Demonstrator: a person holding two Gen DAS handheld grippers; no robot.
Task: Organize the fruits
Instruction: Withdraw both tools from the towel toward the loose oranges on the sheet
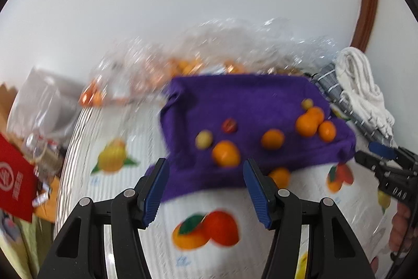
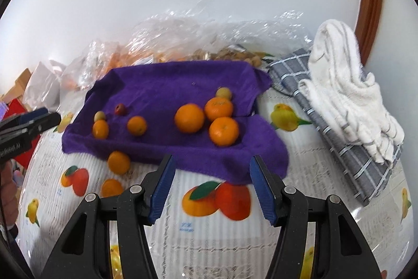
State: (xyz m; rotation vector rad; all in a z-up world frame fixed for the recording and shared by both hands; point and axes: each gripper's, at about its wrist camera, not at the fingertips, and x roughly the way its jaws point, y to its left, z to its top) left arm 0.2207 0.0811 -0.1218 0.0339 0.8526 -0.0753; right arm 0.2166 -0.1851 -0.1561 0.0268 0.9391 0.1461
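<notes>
A purple towel [image 2: 167, 88] [image 1: 235, 96] lies on a fruit-print tablecloth [image 2: 198, 239]. Three big oranges [image 2: 189, 117] cluster on its right part. Two smaller oranges [image 2: 137, 125], a small red fruit [image 2: 120, 109] [image 1: 229, 125] and two yellowish fruits [image 2: 223, 92] lie on it too. Another orange [image 2: 118, 162] [image 1: 279, 175] rests on the tablecloth just off the towel's near edge. My right gripper [image 2: 213, 157] is open and empty above that edge. My left gripper [image 1: 205, 161] is also open and empty, hovering over the towel's near left part.
Crinkled clear plastic bags [image 2: 183, 33] with orange contents stand behind the towel. A grey checked cloth [image 2: 339, 148] with a white towel [image 2: 347, 85] on it lies at the right. A red packet [image 1: 15, 179] and clutter sit beyond the table's left edge.
</notes>
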